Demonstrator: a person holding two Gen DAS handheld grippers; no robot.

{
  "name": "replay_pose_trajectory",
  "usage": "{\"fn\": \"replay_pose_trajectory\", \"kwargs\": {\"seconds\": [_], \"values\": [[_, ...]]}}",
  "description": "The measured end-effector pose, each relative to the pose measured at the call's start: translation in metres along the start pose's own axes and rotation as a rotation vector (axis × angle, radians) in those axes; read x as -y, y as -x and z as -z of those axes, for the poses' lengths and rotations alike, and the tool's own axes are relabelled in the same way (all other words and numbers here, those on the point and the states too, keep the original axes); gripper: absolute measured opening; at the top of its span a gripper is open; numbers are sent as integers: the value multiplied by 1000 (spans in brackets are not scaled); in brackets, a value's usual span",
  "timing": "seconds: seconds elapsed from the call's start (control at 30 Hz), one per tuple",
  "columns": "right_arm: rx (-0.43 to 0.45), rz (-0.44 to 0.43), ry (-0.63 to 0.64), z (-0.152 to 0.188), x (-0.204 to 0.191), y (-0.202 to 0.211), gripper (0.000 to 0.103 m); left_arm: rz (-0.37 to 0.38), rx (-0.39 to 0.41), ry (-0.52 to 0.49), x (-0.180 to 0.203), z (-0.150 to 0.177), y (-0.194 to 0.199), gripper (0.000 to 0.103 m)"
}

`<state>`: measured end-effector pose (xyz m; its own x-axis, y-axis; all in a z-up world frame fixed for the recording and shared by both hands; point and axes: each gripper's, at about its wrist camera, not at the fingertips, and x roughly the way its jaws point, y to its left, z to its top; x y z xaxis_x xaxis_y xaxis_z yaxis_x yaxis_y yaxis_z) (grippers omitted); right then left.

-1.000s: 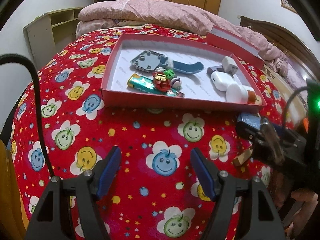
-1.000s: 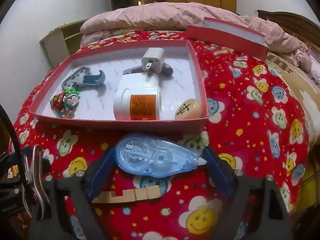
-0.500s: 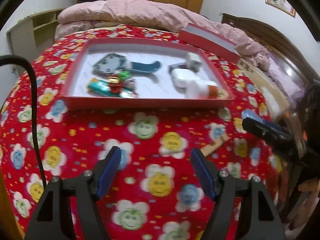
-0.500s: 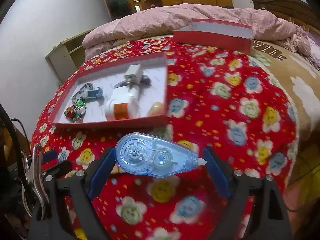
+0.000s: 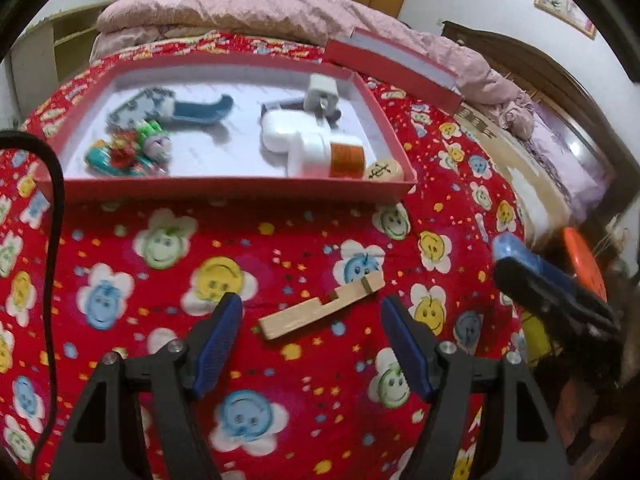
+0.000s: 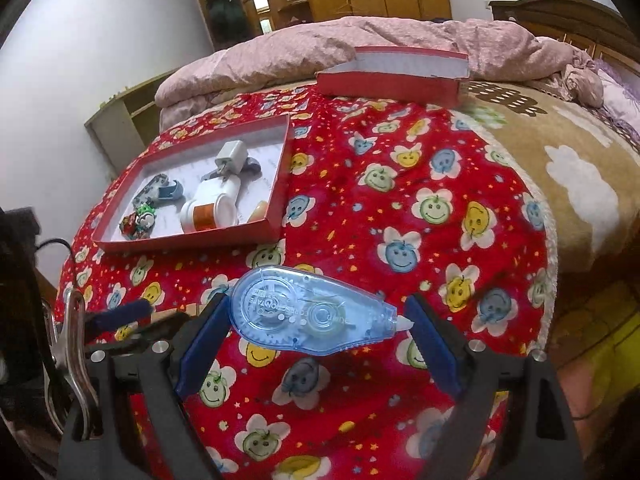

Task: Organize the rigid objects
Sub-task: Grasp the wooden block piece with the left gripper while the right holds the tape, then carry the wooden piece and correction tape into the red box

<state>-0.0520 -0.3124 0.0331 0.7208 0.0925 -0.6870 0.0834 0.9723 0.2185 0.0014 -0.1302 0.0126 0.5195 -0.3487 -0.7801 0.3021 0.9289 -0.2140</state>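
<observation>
My right gripper [image 6: 316, 330] is shut on a clear blue correction tape dispenser [image 6: 308, 314] and holds it above the red smiley-flower blanket, right of and nearer than the red box tray [image 6: 192, 240]. The tray [image 5: 224, 186] holds a white charger, a white bottle with an orange label, a blue-handled tool, small toys and a round wooden piece. My left gripper [image 5: 312, 334] is open, its fingers either side of a notched wooden block [image 5: 320, 310] lying on the blanket. The right gripper also shows at the right edge of the left wrist view [image 5: 552, 300].
The tray's red lid [image 6: 394, 70] lies further back against a pink quilt [image 6: 360, 40]. A brown blanket [image 6: 560, 152] covers the bed to the right. A shelf unit [image 6: 120, 124] stands at the left by the wall.
My left gripper moved right, bringing the wooden block between its fingers. My right gripper drew back and to the right from the tray, still holding the correction tape.
</observation>
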Motion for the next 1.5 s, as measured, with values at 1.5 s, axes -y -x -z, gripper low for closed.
{"fn": "replay_pose_trajectory", "kwargs": {"seconds": [1.5], "values": [[25,-54,45,-3,-37,6,89,-189,130,-39,-30,-9,36,78]]}}
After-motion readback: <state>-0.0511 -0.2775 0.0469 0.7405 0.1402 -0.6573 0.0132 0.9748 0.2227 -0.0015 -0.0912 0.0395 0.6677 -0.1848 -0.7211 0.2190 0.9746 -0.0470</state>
